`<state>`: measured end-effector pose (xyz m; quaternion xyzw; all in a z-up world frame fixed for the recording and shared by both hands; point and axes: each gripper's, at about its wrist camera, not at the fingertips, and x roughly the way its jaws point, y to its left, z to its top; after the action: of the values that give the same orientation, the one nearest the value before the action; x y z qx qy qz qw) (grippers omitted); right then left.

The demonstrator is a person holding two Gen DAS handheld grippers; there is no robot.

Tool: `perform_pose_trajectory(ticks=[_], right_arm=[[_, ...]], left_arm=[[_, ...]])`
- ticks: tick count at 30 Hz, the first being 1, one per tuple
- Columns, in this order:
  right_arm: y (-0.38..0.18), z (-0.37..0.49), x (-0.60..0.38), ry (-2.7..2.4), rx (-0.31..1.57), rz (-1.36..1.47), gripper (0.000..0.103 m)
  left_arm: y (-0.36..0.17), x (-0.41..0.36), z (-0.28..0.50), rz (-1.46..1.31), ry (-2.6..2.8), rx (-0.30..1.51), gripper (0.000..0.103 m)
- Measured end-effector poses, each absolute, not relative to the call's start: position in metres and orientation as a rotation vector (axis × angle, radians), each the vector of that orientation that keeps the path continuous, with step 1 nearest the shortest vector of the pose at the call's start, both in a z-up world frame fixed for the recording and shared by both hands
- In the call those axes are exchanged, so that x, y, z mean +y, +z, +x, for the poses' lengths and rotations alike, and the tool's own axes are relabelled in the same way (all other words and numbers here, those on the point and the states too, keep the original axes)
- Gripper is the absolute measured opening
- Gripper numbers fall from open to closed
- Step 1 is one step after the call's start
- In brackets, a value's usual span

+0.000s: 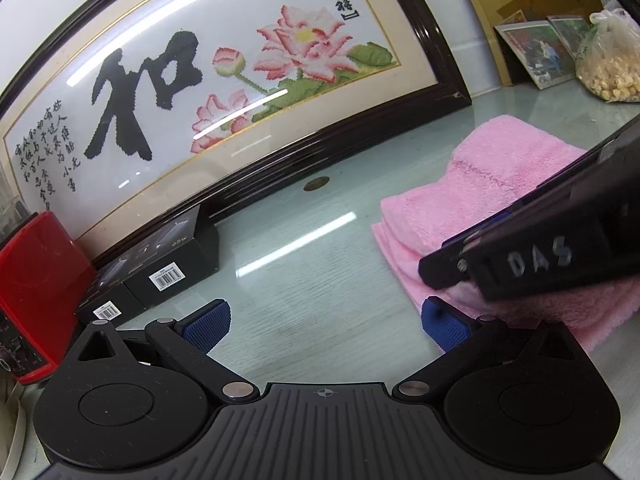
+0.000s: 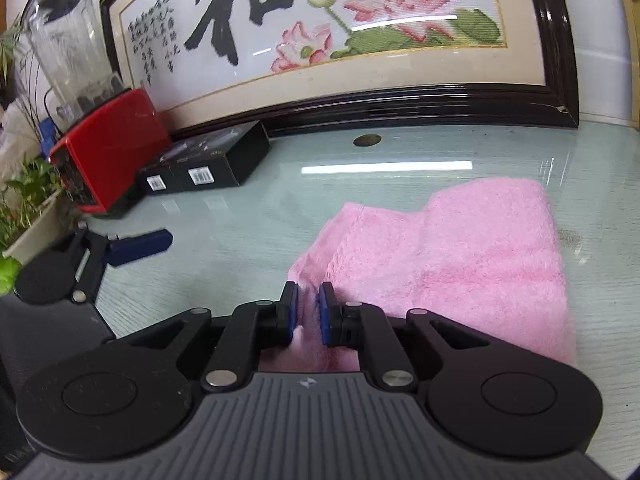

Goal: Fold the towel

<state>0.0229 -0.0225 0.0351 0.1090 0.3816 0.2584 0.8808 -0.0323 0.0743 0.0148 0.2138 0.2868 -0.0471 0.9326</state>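
The pink towel point(image 2: 472, 256) lies on the glass-topped table point(image 2: 248, 216), already doubled into several thick layers. It looks soft, light and limp, so an edge will sag unless every layer is pinched together near a corner. The right gripper point(image 2: 308, 308) has its fingers clamped on the near left corner; the left gripper point(image 1: 326, 328) hovers beside the towel, its fingers wide apart and empty.

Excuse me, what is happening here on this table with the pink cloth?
A person is folding a pink towel on a glass-topped table with two handheld grippers. The right gripper has its fingers closed on a fold of the towel at its near edge. The left gripper is open and holds nothing, beside the towel. The towel already lies in several layers.
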Motion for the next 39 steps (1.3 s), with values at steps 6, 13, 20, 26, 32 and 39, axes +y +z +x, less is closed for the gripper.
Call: perform_pose_trajectory(ticks=[6, 13, 20, 26, 32, 39], right_arm=[[0.043, 0.021, -0.036, 0.579, 0.787, 0.302, 0.037], [0.065, 0.008, -0.062, 0.538, 0.721, 0.267, 0.039], [0.047, -0.015, -0.017, 0.570, 0.704, -0.145, 0.046], [0.042, -0.040, 0.000, 0.636, 0.612, -0.316, 0.051], [0.072, -0.046, -0.059, 0.690, 0.565, -0.122, 0.070], [0.089, -0.025, -0.153, 0.730, 0.611, 0.331, 0.078]], left_arm=[[0.027, 0.101, -0.041, 0.387, -0.106, 0.549, 0.103], [0.034, 0.124, -0.031, 0.301, 0.010, 0.557, 0.103], [0.039, 0.127, -0.030, 0.265, 0.058, 0.502, 0.103], [0.036, 0.113, -0.034, 0.309, 0.020, 0.451, 0.103], [0.031, 0.092, -0.041, 0.403, 0.010, 0.375, 0.103], [0.035, 0.061, -0.045, 0.387, -0.146, 0.337, 0.103]])
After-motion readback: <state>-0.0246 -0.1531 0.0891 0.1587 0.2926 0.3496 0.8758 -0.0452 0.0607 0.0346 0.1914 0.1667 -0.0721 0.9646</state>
